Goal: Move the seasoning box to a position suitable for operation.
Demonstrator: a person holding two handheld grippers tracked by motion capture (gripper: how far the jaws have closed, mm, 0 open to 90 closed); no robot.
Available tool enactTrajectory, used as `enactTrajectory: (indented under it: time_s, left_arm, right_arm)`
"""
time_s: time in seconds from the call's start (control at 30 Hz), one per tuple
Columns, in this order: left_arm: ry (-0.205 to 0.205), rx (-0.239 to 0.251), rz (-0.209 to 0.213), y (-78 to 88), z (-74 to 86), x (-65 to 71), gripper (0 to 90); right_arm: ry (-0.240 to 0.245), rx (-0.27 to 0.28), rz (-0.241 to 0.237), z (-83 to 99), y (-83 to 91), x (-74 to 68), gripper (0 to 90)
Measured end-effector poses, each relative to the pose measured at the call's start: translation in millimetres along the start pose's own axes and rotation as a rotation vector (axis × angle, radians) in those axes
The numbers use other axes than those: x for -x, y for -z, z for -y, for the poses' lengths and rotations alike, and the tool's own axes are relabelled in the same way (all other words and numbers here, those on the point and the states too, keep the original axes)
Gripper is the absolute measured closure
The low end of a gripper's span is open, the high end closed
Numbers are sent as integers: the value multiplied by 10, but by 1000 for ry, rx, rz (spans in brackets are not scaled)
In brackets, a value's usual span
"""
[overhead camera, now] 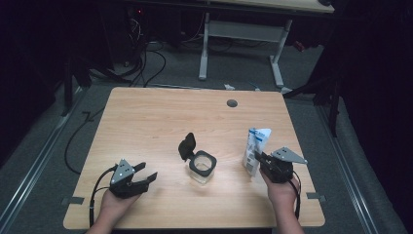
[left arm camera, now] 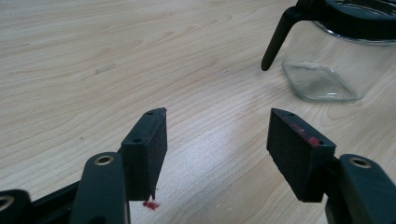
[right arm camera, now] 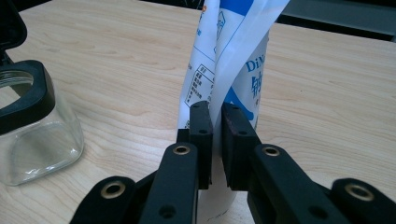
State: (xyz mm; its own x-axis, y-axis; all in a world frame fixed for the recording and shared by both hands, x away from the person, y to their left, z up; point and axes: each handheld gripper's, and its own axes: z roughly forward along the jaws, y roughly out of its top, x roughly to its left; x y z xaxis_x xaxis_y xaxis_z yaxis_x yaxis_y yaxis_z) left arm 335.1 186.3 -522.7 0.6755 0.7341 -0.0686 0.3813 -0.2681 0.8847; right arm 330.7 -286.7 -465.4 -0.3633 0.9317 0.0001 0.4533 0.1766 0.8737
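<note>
A clear glass jar (overhead camera: 201, 167) with a black rim and a flipped-open black lid (overhead camera: 186, 145) stands near the middle of the wooden table (overhead camera: 146, 117). The same jar (left arm camera: 327, 65) sits ahead and to the right of my left gripper (left arm camera: 217, 140), which is open with nothing between its pads. My left gripper (overhead camera: 146, 173) rests at the front left. A white and blue pouch (overhead camera: 254, 148) stands upright at the right; my right gripper (overhead camera: 261, 160) is shut on it. Its pads pinch a fold of the pouch (right arm camera: 233, 60), with the jar (right arm camera: 32, 126) to its left.
A round grey grommet (overhead camera: 232, 103) sits near the table's far edge. Another desk's white legs (overhead camera: 204, 48) and cables lie on the floor behind. Bare wood stretches across the left and far half of the table.
</note>
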Motion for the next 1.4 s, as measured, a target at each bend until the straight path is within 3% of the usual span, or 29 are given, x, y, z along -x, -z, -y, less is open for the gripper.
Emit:
enactTrajectory:
  time_s: [0.8, 1.4]
  left_arm:
    - [-2, 19, 13, 8, -7, 29, 384]
    - [-9, 15, 25, 3, 7, 64, 384]
  right_arm:
    - [17, -99, -133, -176, 104, 28, 861]
    - [74, -184, -173, -324, 164, -73, 877]
